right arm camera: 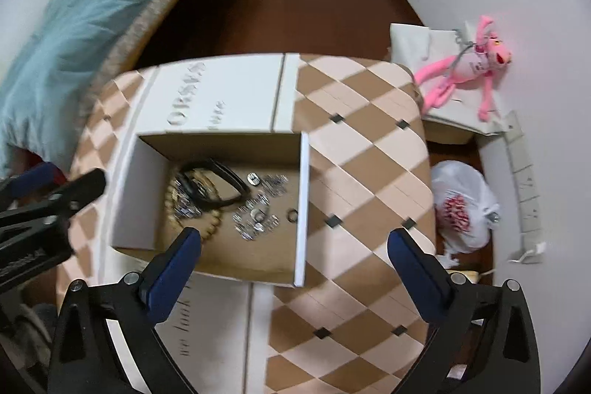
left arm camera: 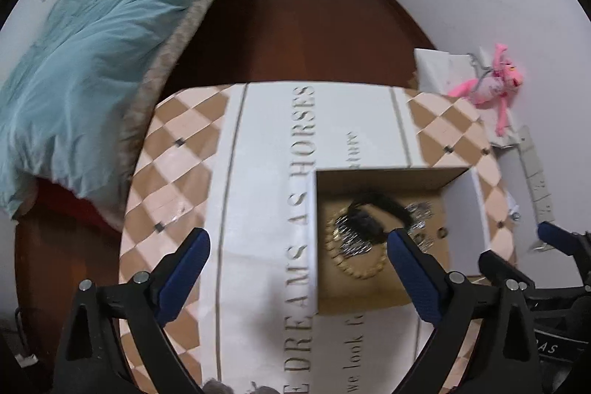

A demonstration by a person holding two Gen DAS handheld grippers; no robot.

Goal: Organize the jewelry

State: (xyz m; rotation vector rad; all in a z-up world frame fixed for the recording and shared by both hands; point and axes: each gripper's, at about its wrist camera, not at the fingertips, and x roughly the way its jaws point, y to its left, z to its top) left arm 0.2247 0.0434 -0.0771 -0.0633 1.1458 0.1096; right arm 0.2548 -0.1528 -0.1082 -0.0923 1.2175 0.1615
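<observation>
1. Left wrist view: the left tongs (left arm camera: 297, 257) hang spread wide over the counter (left arm camera: 177, 150), nothing between the blue pads. Just ahead sits an open cardboard box (left arm camera: 380, 180) on the counter's white printed strip. Inside it lies the jewelry: a beaded bracelet (left arm camera: 364, 270), a black band (left arm camera: 373, 209) across it, and silvery chain pieces (left arm camera: 349, 239) (blurred, hard to sort out). The right pad overlaps the box's interior in this view. The right tongs (left arm camera: 517, 246) peek in at the right edge.

2. Right wrist view: the right tongs (right arm camera: 293, 242) are also wide apart and hold nothing, hovering over the box (right arm camera: 218, 146) and its near right corner. Here the box floor shows more: beaded bracelet (right arm camera: 210, 228) at left, black band (right arm camera: 218, 180), scattered silver pieces (right arm camera: 258, 213) and a small dark ring (right arm camera: 292, 216) by the right wall. Only this view shows a white plastic bag (right arm camera: 461, 205) on the floor beside the counter (right arm camera: 369, 154). A pink plush toy (right arm camera: 465, 76) lies beyond.
</observation>
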